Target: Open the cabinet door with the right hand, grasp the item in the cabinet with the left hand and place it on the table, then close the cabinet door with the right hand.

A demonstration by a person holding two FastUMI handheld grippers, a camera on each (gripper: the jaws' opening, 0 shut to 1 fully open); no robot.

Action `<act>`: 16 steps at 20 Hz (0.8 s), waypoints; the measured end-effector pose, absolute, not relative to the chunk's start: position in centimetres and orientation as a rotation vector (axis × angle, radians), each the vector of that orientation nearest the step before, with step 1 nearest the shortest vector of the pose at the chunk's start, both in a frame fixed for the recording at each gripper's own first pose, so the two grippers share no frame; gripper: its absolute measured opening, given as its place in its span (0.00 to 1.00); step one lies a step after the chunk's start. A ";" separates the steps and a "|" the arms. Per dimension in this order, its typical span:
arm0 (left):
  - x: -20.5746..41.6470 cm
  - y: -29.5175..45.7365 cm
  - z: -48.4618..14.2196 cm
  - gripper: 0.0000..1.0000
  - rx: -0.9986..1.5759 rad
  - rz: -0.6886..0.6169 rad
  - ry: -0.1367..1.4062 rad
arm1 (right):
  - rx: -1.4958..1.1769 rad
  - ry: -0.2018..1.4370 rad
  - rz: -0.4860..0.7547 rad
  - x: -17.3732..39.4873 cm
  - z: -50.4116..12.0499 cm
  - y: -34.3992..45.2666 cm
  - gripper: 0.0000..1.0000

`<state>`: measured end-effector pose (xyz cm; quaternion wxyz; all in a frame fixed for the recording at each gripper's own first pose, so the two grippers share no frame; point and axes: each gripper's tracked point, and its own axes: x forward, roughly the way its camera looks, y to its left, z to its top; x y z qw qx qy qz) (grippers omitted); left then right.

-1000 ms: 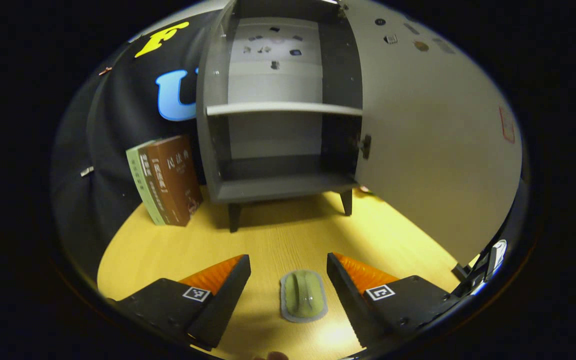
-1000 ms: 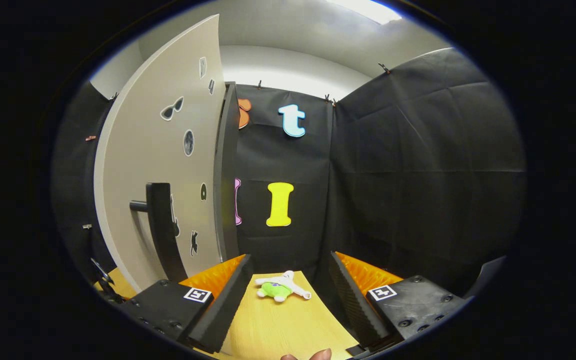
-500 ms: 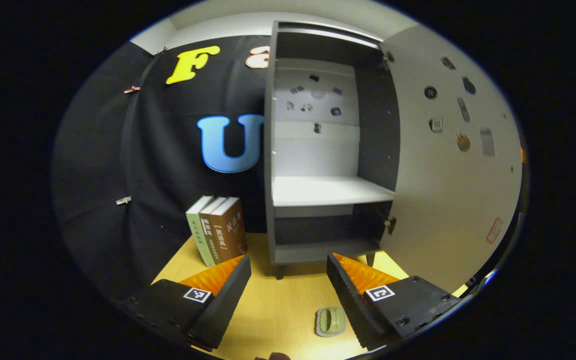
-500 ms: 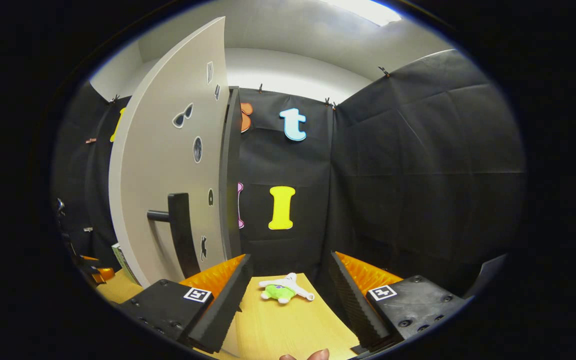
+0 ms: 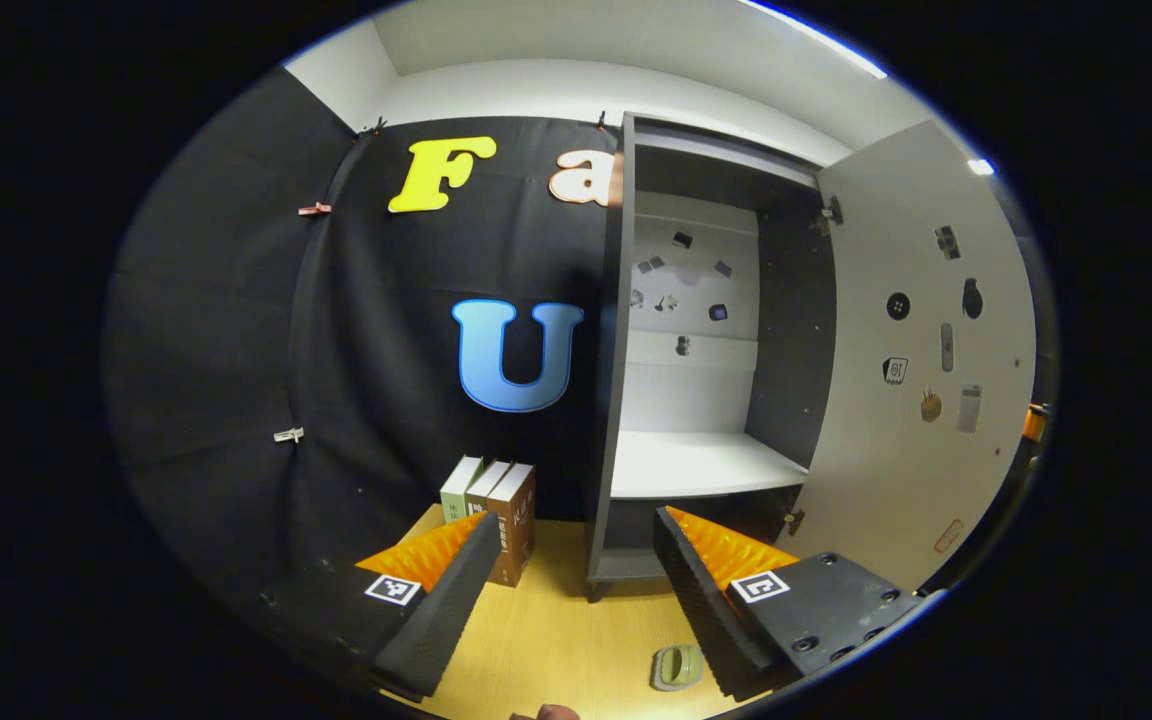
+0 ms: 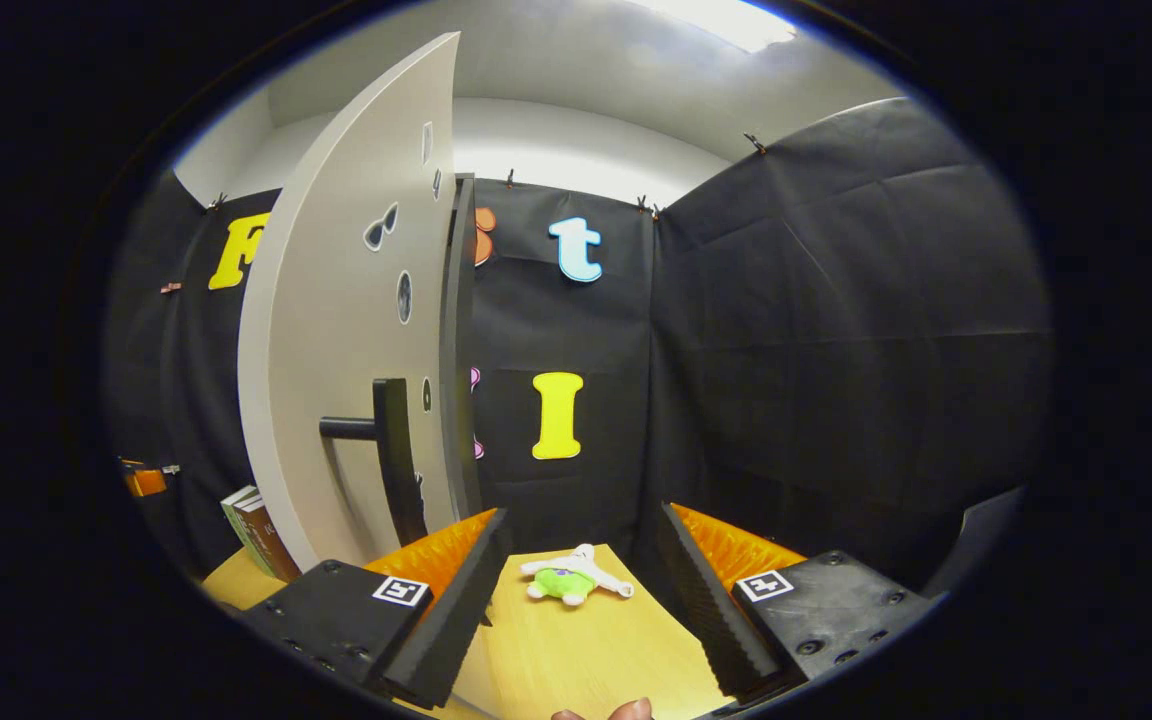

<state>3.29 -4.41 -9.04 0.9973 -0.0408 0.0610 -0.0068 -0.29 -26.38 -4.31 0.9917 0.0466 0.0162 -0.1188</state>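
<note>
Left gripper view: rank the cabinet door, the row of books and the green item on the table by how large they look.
1. cabinet door, open, by far the largest.
2. row of books, standing beside the cabinet.
3. green item on the table, smallest, though nearest the camera and partly cut off by a finger.

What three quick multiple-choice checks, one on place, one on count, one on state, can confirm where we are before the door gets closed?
1. Where is the small green item?
A. On the cabinet's shelf
B. On the table in front of the cabinet
C. Between the fingers of the left hand-held gripper

2. How many books stand left of the cabinet?
A. One
B. Three
C. Five

3. What state is the cabinet door in?
A. Wide open
B. Fully shut
C. Taken off its hinges

Answers:
1. B: it lies on the table beside the open left hand-held gripper, and the shelf is bare.
2. B: three spines stand side by side.
3. A: the door is swung out, so the cabinet interior shows.
</note>
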 end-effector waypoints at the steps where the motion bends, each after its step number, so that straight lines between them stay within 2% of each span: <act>1: 3.0 -3.7 -8.7 0.96 -0.078 -0.008 0.119 | 0.089 0.033 -0.249 -0.4 -4.3 -26.3 1.00; 2: 2.9 -3.3 -8.6 0.96 -0.077 -0.006 0.118 | 0.085 0.030 -0.261 -0.5 -4.2 -26.2 0.95; 8: 1.5 1.2 -7.9 0.97 -0.092 0.005 0.110 | 0.094 0.031 -0.284 -1.0 -4.1 -23.8 0.95; 16: 0.7 2.2 -7.6 0.97 -0.089 -0.020 0.109 | 0.122 0.043 -0.209 -2.2 -3.8 -17.5 0.96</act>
